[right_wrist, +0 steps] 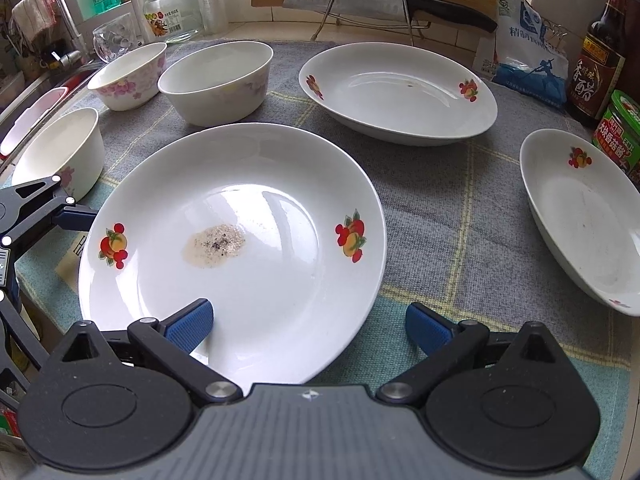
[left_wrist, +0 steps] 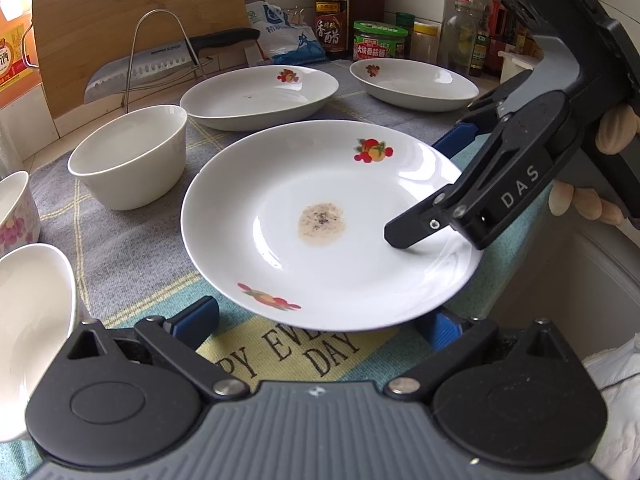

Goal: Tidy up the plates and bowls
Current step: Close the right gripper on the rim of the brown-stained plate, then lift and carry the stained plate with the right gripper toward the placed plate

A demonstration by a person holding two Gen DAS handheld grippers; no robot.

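Note:
A white plate with fruit prints and a speckled stain (left_wrist: pixel 320 224) (right_wrist: pixel 232 248) lies on the cloth in front of both grippers. My left gripper (left_wrist: pixel 320 320) is open, its blue pads at the plate's near rim. My right gripper (right_wrist: pixel 310 330) (left_wrist: pixel 424 184) is open, straddling the plate's rim: one finger (right_wrist: pixel 188 326) lies over the inside, the other (right_wrist: pixel 430 332) outside. Two deeper white plates (right_wrist: pixel 396 92) (right_wrist: pixel 584 216) sit behind and to the right. Three bowls (right_wrist: pixel 216 80) (right_wrist: pixel 128 76) (right_wrist: pixel 60 152) stand at the left.
A knife on a wire rack (right_wrist: pixel 384 4) and a cutting board (left_wrist: pixel 136 28) stand at the back. Sauce bottles and jars (left_wrist: pixel 332 12) (right_wrist: pixel 600 48) line the back right. A glass jar (right_wrist: pixel 172 8) and a sink (right_wrist: pixel 32 92) are at the left. The counter edge (left_wrist: pixel 560 248) runs at the right.

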